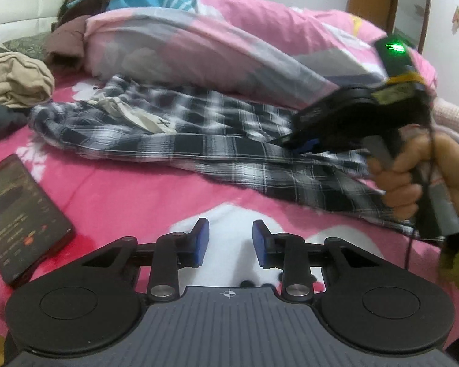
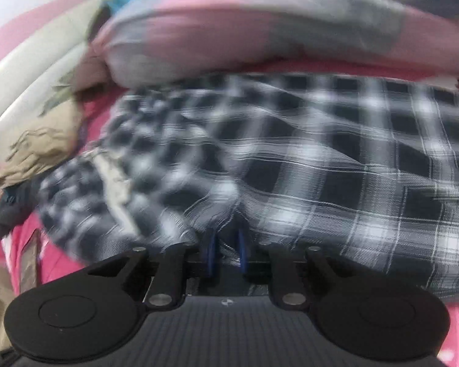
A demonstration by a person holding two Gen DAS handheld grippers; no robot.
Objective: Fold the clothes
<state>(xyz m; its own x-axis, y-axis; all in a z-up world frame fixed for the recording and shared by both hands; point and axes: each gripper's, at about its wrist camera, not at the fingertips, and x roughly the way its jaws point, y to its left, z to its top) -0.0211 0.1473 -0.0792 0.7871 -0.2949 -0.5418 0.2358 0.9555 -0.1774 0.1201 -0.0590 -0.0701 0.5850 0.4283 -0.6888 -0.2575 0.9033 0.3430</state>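
The right gripper (image 2: 226, 253) has its fingers nearly together around the black-and-white checked cloth shirt (image 1: 199, 140), ready to fold. At six o'clock, the left gripper (image 1: 231, 241) waits, fingers apart and empty.

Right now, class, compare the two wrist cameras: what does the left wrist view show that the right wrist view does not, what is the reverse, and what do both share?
Only the left wrist view shows the phone lying on the pink sheet, the hand gripping the right gripper, and the left gripper open over bare sheet.

Only the right wrist view shows, close up, plaid cloth bunched between the right gripper's blue pads.

Both show the plaid shirt, the pink and grey quilt behind it, and the beige garment to the left.
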